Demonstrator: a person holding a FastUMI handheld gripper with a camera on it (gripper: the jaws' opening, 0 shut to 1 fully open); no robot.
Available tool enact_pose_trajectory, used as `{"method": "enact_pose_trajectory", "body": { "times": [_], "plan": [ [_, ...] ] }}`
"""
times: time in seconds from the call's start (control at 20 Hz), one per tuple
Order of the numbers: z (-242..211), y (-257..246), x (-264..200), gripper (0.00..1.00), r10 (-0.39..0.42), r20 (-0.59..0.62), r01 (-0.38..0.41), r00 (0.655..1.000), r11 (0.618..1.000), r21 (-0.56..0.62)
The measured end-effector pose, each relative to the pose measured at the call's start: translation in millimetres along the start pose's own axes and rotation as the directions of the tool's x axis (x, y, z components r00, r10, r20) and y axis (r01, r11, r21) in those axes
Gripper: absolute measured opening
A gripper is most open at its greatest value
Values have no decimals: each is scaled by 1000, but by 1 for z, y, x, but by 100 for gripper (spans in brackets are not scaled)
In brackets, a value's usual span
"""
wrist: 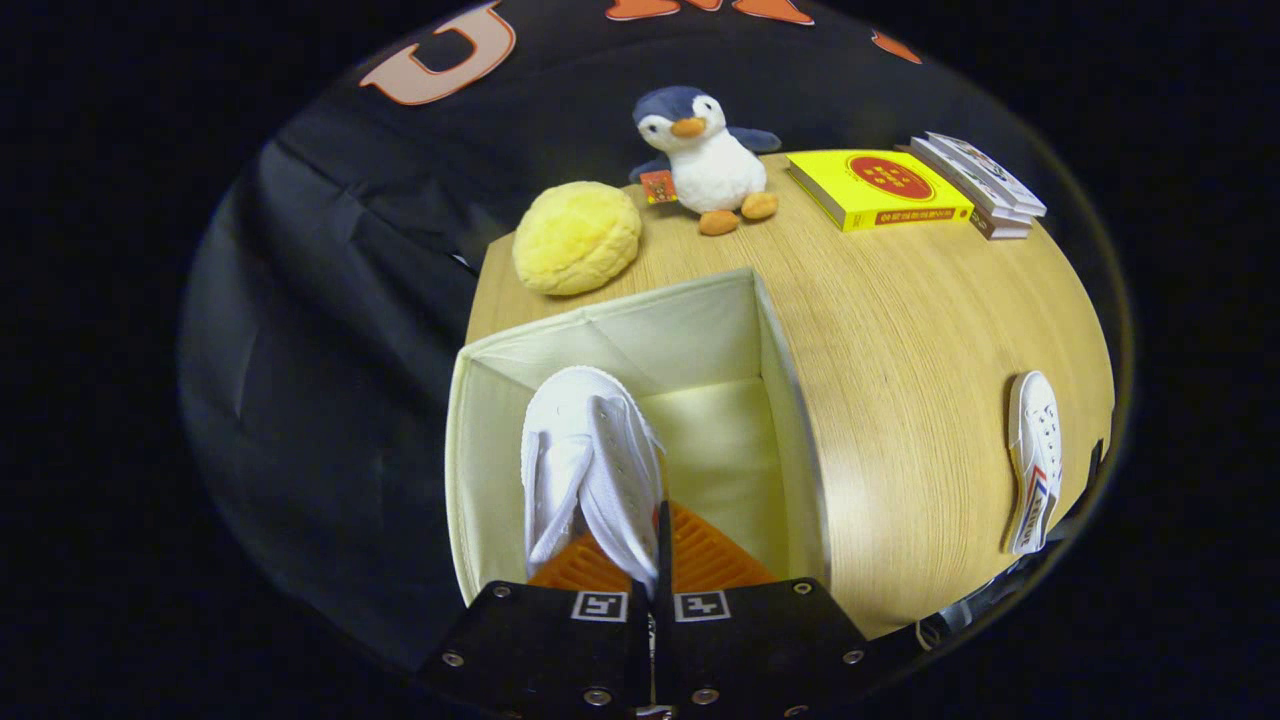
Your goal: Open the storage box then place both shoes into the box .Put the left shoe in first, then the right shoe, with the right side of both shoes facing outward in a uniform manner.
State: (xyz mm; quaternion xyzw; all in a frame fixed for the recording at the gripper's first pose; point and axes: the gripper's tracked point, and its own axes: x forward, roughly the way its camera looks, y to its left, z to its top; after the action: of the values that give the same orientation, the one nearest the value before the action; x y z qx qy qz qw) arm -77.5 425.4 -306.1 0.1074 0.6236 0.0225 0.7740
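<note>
A cream fabric storage box (790, 420) stands open on the wooden table, right below me. My gripper (655, 560) is shut on a white canvas shoe (590, 470), pinching its upper edge. The shoe hangs toe-away inside the box's mouth, toward its left wall. The second white shoe (1035, 460) lies on its side on the table, well to the right of the box, its striped side showing.
Beyond the box sit a yellow plush cushion (577, 237), a penguin plush toy (703, 160), a yellow book (880, 188) and a small stack of booklets (985, 185). The wooden table (900, 340) ends just left of the box.
</note>
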Motion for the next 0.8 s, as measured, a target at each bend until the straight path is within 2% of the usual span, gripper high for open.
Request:
{"method": "enact_pose_trajectory", "body": {
  "times": [0.2,0.35,0.45,0.55,0.65,0.8],
  "plan": [
    [-15,4,27,3,-39,-95,43,995,998,45],
    [-33,17,37,4,-20,-172,32,985,997,66],
    [-51,32,40,12,27,-233,-13,972,998,62],
    [-51,34,37,21,42,-223,-37,974,999,26],
    [-55,38,28,27,98,-246,-91,964,995,37],
    [-54,42,5,43,188,-256,-183,948,982,44]
  ]
}}
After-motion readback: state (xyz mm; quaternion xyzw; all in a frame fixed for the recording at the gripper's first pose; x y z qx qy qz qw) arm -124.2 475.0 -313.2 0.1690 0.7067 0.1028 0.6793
